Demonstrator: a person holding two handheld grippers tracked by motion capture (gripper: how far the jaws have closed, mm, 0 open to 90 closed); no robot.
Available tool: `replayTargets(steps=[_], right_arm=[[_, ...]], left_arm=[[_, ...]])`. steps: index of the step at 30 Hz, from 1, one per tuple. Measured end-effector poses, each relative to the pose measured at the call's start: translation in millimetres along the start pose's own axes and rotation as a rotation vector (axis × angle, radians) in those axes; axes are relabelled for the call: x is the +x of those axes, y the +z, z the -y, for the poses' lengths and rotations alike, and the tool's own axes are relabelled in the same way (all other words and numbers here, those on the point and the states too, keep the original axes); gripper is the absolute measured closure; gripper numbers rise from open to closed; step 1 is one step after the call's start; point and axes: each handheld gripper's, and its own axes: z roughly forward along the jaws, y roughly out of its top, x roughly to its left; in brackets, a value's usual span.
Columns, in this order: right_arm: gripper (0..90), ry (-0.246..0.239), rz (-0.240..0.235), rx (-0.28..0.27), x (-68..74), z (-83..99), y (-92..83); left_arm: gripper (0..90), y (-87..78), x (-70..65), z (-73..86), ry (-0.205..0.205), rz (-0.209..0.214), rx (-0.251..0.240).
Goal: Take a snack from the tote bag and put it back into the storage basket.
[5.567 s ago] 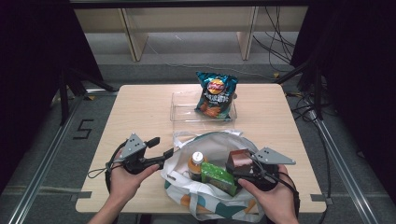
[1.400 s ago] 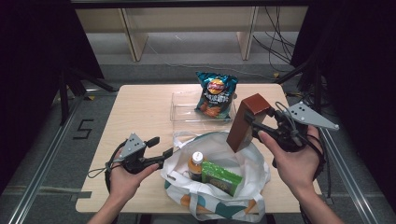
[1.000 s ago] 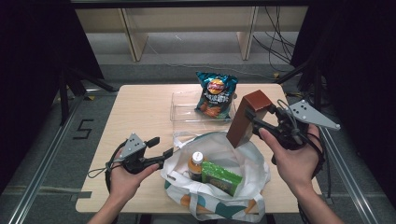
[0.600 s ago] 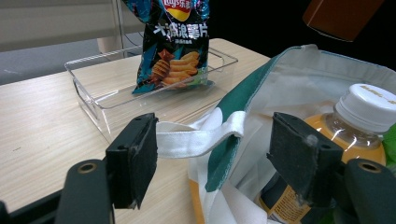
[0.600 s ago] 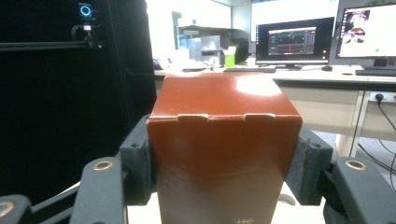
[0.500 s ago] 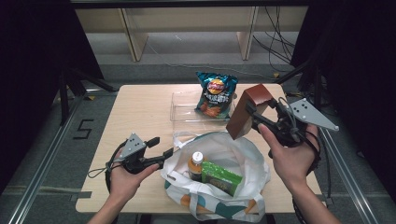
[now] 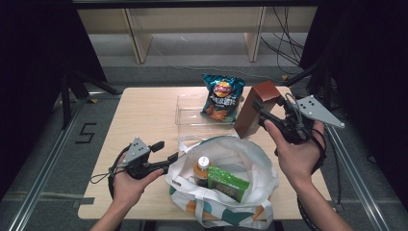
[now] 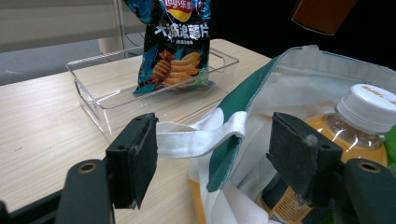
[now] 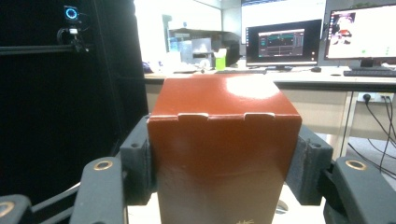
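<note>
Gripping a glossy reddish-brown cardboard box [image 7: 255,109] between its two black padded jaws, the right gripper [image 7: 267,109] holds it tilted in the air above the table's right side, just beside the clear plastic tray [image 7: 188,111] with its crinkly chip bag [image 7: 222,97]. The left gripper [image 7: 162,155] rests low, jaws apart around the white fabric tote bag [image 7: 252,163]'s strap [image 8: 201,138] without pinching it.

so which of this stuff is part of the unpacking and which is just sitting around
In the job:
- right claw shut on the brown cardboard box
- left claw open around the white and green tote bag handle
- clear plastic tray with the blue chip bag
- orange drink bottle and green packet in the bag

Lying about:
- light wooden shelf behind the table
</note>
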Motion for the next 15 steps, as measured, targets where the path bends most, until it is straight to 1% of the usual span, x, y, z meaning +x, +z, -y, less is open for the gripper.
replayTargets(steps=[2, 3, 4, 5, 6, 7, 8, 9, 11, 12, 14, 15], right_arm=[[39.2, -0.001, -0.006, -0.005, -0.1, 0.1, 3.6], [39.2, -0.005, 0.003, -0.002, -0.5, 0.3, 4.7], [39.2, -0.009, -0.001, 0.002, -0.9, 0.5, 6.5], [39.2, -0.009, -0.001, 0.002, -0.9, 0.5, 6.5], [39.2, 0.001, 0.003, 0.011, 0.1, 0.9, 9.6], [39.2, -0.003, 0.005, 0.014, -0.5, 1.3, 11.1], [39.2, -0.010, 0.007, 0.006, -0.8, 1.6, 13.1], [39.1, -0.012, 0.006, 0.013, -1.2, 1.8, 14.8], [39.1, -0.009, 0.010, 0.007, -0.9, 2.5, 17.4], [39.1, -0.007, 0.009, 0.021, -1.4, 3.1, 19.6], [39.2, -0.011, 0.011, 0.012, -2.0, 3.6, 21.9], [39.1, -0.006, 0.011, 0.024, -2.0, 3.9, 22.9]], left_arm=[[32.0, -0.2, 0.0, 0.0, -0.001, 0.000, 0.000], [32.0, -0.2, 0.1, 0.0, -0.001, -0.001, 0.000], [32.0, -0.2, 0.1, 0.0, -0.003, -0.002, -0.001], [32.0, -0.2, 0.1, 0.0, -0.003, -0.002, -0.001], [32.0, -0.3, 0.2, 0.1, -0.004, -0.002, 0.000], [32.0, -0.2, 0.4, 0.3, -0.007, -0.004, -0.001], [32.0, -0.2, 0.4, 0.3, -0.007, -0.004, -0.001], [32.0, -0.5, 0.5, 0.3, -0.010, -0.005, -0.004], [32.0, -0.7, 0.7, 0.2, -0.008, -0.006, -0.005], [32.0, -0.7, 1.0, 0.4, -0.010, -0.005, -0.006], [32.0, -0.7, 1.0, 0.6, -0.010, -0.006, -0.005], [32.0, -0.7, 0.9, 0.9, -0.012, -0.006, -0.005]])
